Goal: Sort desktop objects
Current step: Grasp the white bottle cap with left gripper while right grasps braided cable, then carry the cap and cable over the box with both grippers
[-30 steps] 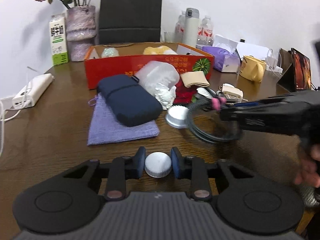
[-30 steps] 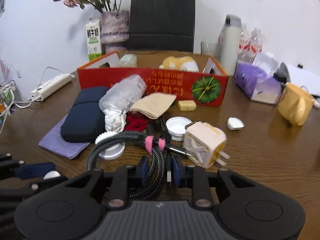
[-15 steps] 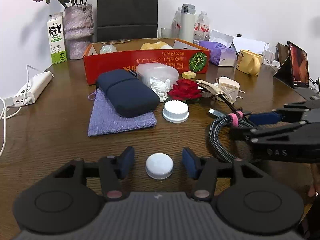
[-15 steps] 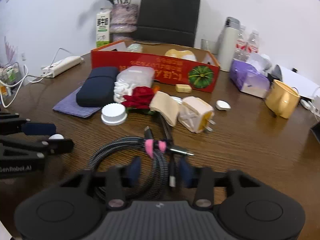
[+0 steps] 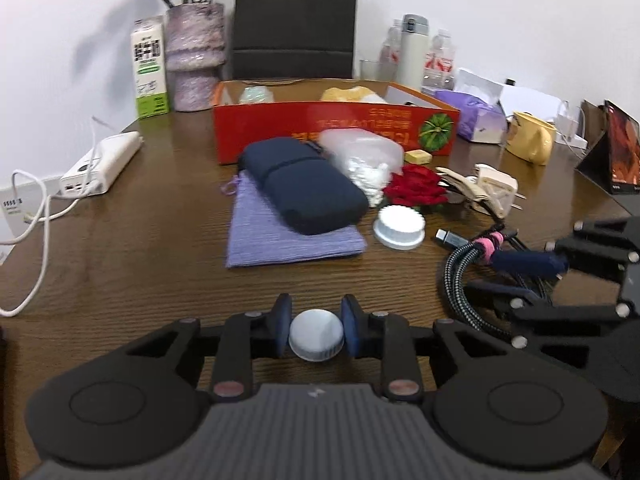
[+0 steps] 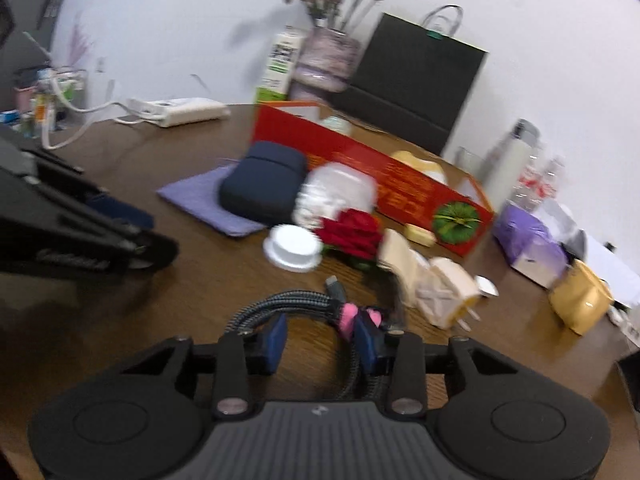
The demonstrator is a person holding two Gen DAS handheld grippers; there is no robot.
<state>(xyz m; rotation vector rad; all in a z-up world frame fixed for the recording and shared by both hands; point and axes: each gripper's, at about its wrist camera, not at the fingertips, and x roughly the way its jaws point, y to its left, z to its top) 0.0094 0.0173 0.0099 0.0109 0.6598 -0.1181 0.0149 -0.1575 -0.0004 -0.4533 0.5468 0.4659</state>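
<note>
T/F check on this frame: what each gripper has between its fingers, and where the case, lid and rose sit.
1. The left gripper closes on a small white cap. True.
2. The right gripper is shut on the cable. False: its fingers are apart, straddling the coil.
3. The navy case lies on the purple pouch. True.
4. The ribbed white lid sits inside the red box. False: it is on the table.
5. The red rose is in the vase. False: it lies beside the lid.

A red box (image 5: 320,128) with a green pumpkin print sits on the dark brown wood-grain surface (image 5: 140,248). In front of it: a navy case (image 5: 304,188), lilac cloth (image 5: 288,236), red rose (image 5: 416,186), white lid (image 5: 400,226), black-and-grey braided cable (image 5: 460,276).
</note>
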